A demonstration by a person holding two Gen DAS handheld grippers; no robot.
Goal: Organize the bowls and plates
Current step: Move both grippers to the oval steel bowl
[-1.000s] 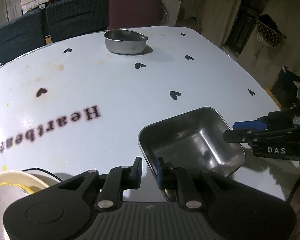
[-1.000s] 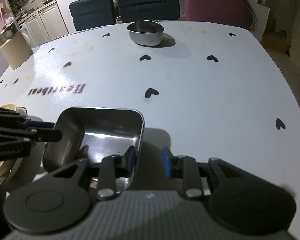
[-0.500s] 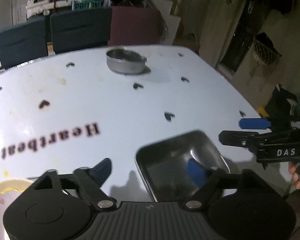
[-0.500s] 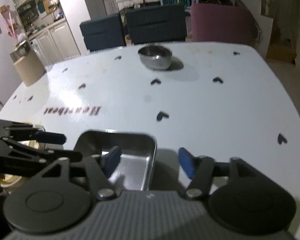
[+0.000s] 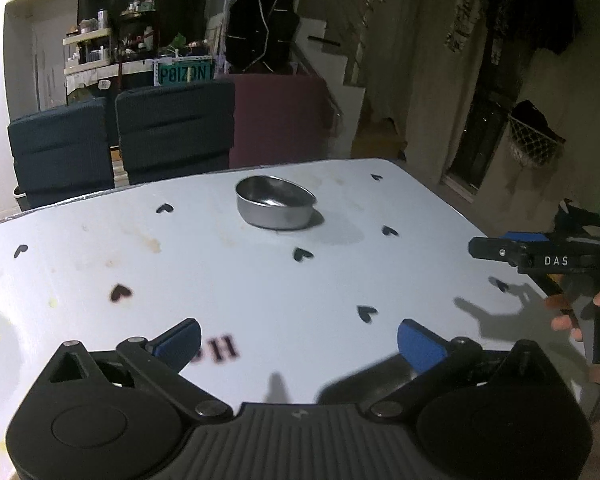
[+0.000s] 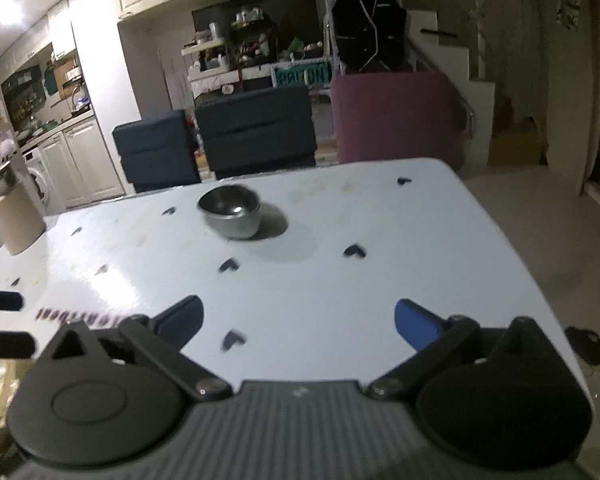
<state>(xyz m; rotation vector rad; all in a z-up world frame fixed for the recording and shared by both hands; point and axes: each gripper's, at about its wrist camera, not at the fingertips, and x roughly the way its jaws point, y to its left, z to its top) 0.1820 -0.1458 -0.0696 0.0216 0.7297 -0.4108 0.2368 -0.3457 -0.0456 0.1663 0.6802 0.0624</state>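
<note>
Left gripper [image 5: 298,334] and right gripper [image 6: 298,320] hovering spread, empty; steel bowl [image 5: 275,207] sitting straight ahead near table [image 5: 228,280] far edge, neither gripper clearly nearer

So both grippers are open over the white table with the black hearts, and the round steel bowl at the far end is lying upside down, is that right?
Not quite. The round steel bowl stands upright, mouth up: the left wrist view shows its shiny inside, and so does the right wrist view. The rest holds: the left gripper and the right gripper are both open over the white table with black hearts.
</note>
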